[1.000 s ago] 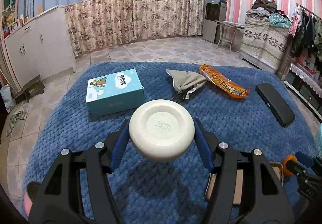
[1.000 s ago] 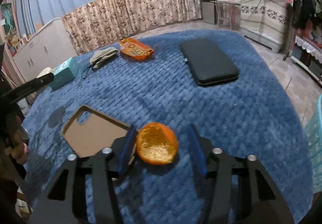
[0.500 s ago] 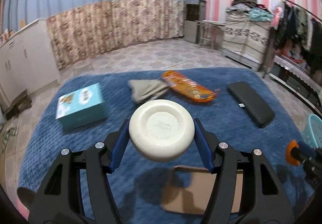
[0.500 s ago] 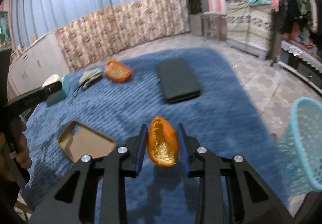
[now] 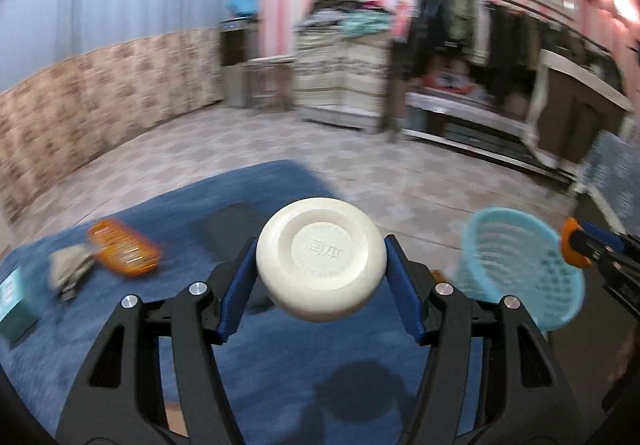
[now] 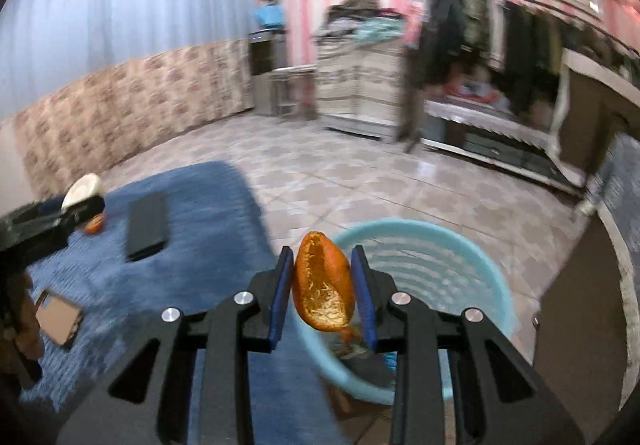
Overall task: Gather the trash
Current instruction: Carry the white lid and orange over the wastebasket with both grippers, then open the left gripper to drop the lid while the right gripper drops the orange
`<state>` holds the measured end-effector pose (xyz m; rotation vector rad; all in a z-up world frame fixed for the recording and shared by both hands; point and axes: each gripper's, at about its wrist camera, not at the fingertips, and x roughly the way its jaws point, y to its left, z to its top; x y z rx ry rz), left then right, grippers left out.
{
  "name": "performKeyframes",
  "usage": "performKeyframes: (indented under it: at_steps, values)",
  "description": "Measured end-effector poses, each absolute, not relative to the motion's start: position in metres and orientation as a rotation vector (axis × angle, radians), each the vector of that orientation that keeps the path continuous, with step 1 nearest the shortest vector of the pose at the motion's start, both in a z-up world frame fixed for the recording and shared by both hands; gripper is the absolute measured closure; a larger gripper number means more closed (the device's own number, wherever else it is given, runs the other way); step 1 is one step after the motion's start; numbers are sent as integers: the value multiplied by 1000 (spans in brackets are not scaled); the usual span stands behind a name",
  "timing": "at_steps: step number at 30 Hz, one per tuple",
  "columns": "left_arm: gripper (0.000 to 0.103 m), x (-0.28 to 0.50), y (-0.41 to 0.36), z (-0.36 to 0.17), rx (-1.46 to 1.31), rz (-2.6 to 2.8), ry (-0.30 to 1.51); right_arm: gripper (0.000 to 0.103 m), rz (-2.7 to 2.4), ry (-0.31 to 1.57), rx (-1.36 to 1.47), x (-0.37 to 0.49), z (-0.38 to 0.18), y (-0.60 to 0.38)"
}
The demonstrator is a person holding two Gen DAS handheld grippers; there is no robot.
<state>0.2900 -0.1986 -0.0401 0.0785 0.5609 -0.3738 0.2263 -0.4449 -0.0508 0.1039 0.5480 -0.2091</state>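
While both hands carry a piece of trash, the relation that matters is how each load sits against the light-blue basket (image 6: 424, 285) standing on the tiled floor off the edge of the blue blanket (image 6: 192, 245). The right gripper (image 6: 322, 283) is clamped on an orange peel (image 6: 323, 285), squeezed narrow between the blue pads with its long axis running up and down; in the right wrist view the basket's open mouth lies directly ahead and just below the peel, so this hand looks the nearer of the two and probably only needs to come a little forward over the rim before letting go. The left gripper (image 5: 320, 265) holds a round cream-white lid or puck-shaped container (image 5: 321, 259) across its width, jaws set wide around it. From the left wrist view the basket (image 5: 520, 269) lies off to the right and ahead, with the right gripper's tip between, so the left hand would have to swing rightward to reach it.
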Motion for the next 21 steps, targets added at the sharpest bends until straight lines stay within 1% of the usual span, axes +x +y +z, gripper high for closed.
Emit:
performKeyframes:
  at_steps: [3,10,16,21]
  values:
    - [42,289,-257,-45,135,-485,557,73,-284,551,143,218,-55,-481]
    - [42,293,-359,-67,191,-698,609,73,-380,568,174,205,-66,-532]
    - [42,306,-418,-96,221,-794,668,73,-424,579,205,194,-76,-560]
    - [42,311,-440,-110,273,-828,692,73,-441,583,233,190,-83,-571]
